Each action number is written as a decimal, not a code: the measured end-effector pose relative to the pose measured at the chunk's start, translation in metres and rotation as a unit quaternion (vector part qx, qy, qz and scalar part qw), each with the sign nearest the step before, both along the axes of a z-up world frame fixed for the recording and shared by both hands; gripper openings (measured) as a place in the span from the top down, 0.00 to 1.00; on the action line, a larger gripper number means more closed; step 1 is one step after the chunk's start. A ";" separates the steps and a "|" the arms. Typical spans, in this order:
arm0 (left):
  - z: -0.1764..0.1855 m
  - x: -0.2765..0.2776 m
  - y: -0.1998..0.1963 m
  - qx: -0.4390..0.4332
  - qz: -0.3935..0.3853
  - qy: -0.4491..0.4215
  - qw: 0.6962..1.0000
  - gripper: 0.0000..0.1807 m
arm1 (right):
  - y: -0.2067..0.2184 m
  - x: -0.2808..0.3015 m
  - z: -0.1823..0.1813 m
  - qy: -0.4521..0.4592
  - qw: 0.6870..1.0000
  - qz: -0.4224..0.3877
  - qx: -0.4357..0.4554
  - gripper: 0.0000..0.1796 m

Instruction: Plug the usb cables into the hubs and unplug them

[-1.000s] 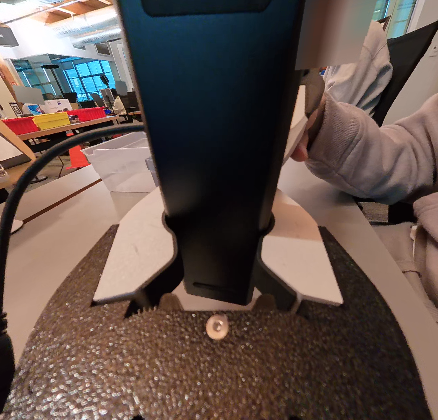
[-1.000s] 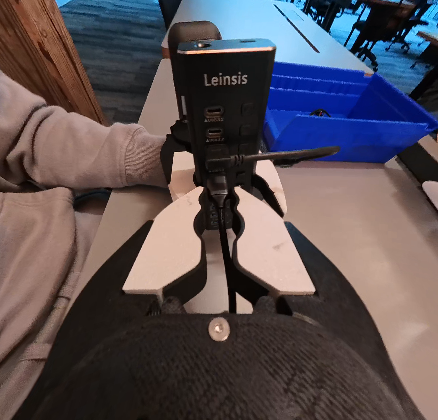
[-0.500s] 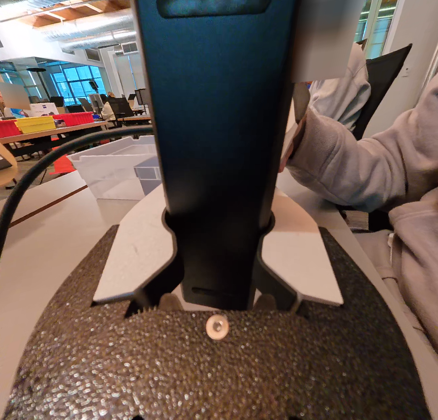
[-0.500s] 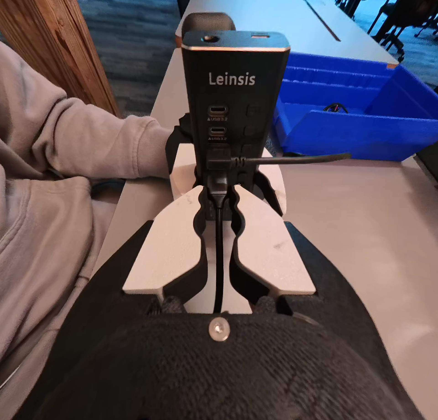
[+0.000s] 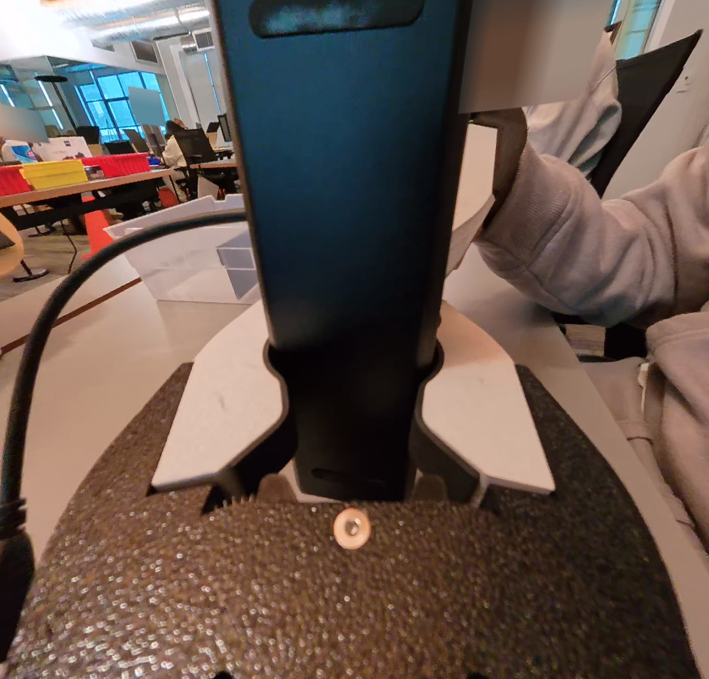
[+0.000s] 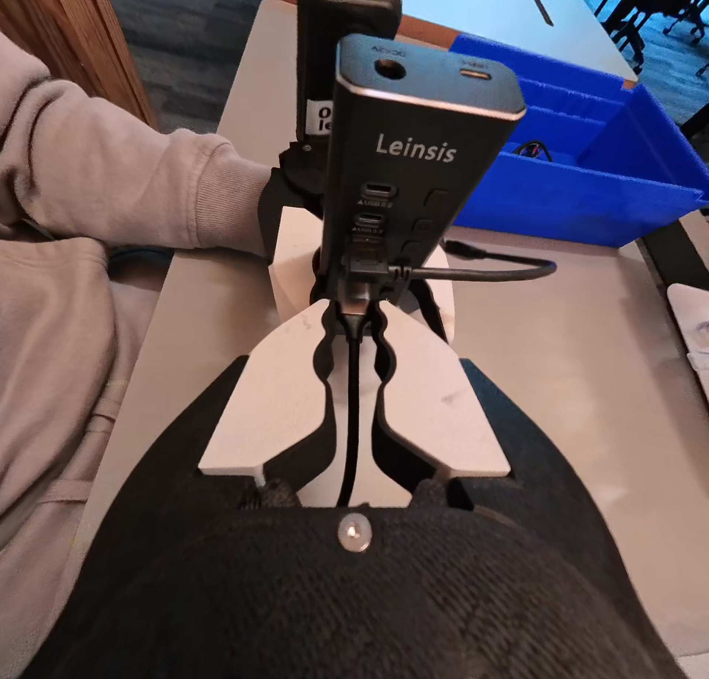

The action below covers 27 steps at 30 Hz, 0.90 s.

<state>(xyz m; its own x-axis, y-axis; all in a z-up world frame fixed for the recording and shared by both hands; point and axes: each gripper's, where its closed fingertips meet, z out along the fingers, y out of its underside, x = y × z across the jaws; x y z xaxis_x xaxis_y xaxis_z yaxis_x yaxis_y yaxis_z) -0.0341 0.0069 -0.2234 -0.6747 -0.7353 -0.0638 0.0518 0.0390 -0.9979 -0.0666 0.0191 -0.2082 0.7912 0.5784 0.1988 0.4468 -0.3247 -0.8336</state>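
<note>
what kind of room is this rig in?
Most likely an open-plan office or lab workspace: long pale tables, black office chairs before tall windows, exposed ceiling ducts, and red and yellow storage bins on a far bench.

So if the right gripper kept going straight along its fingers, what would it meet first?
The right gripper, shut on a USB plug, points at the black USB hub; the plug would press into the hub's face, apparently already at a port.

Daylight from the windows (image 5: 115,100) at the upper left of the left wrist view washes out the ceiling, the hub (image 5: 345,162) up close is soft, and both wide-angle views bend and blur toward their edges.
</note>
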 end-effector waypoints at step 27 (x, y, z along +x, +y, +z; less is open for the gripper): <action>0.002 -0.005 0.007 0.007 0.009 0.003 1.000 0.66 | -0.007 0.014 -0.005 0.008 1.000 -0.003 -0.014 0.90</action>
